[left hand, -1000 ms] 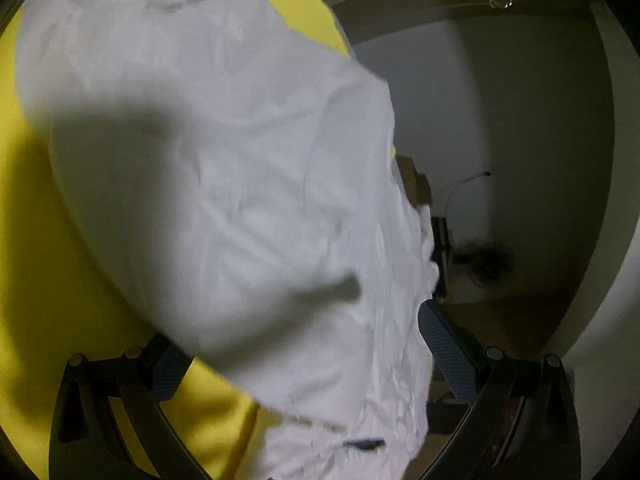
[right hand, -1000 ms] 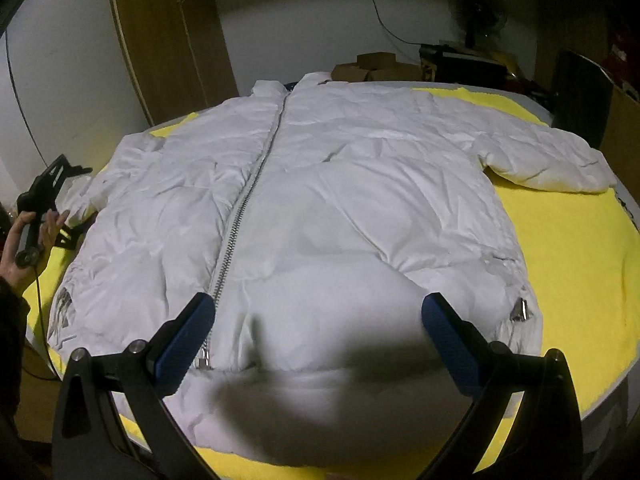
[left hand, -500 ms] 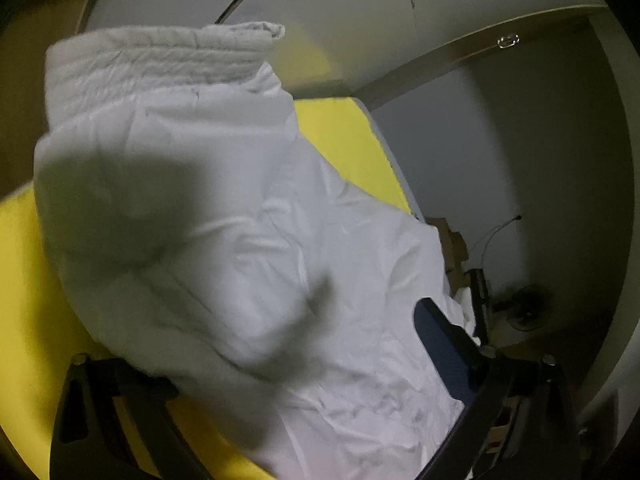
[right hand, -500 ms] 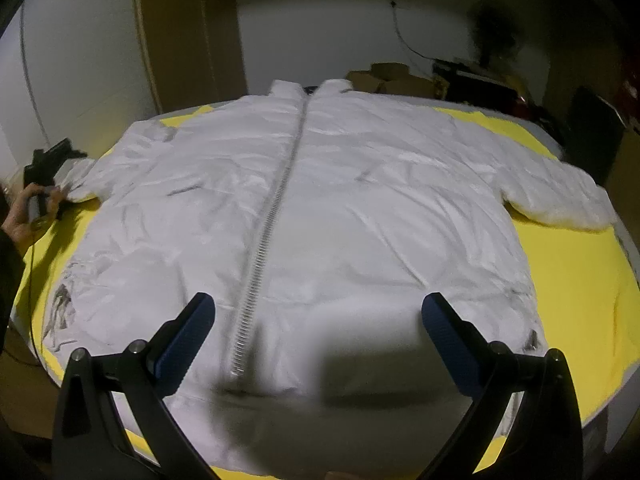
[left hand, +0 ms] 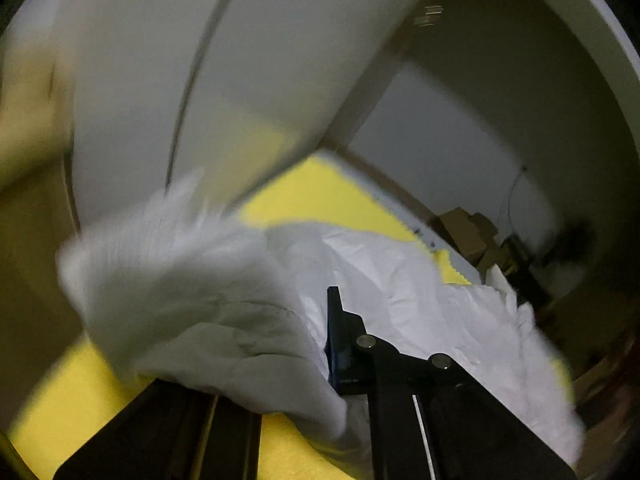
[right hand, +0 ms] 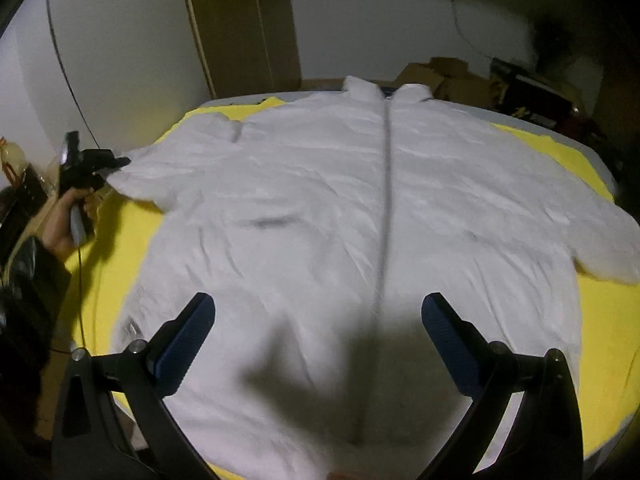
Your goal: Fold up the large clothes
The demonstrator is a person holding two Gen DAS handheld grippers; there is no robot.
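Two grippers, one white puffer jacket. Jacket lies flat, front up, on the yellow sheet covering the bed. Zipper is done up and runs straight from the hem near me to the collar at the far edge.

Right gripper: my fingers are spread wide and hold nothing. It hovers over the hem, one finger either side of the zipper line. Its shadow falls on the fabric between the fingers.

Left gripper: seen from the right wrist, it sits at the left edge of the bed, held in my left hand, touching the tip of the left sleeve. From its own camera the sleeve cuff bunches across the near field and covers one finger completely. The other finger shows, pressed against the fabric. Looks like a pinch on the cuff, but with one finger hidden and the frame motion-blurred I cannot tell for certain.

Right sleeve lies out on the sheet toward the right edge, well apart from both grippers.

Background: cardboard boxes on the floor past the collar, wooden door behind the bed.
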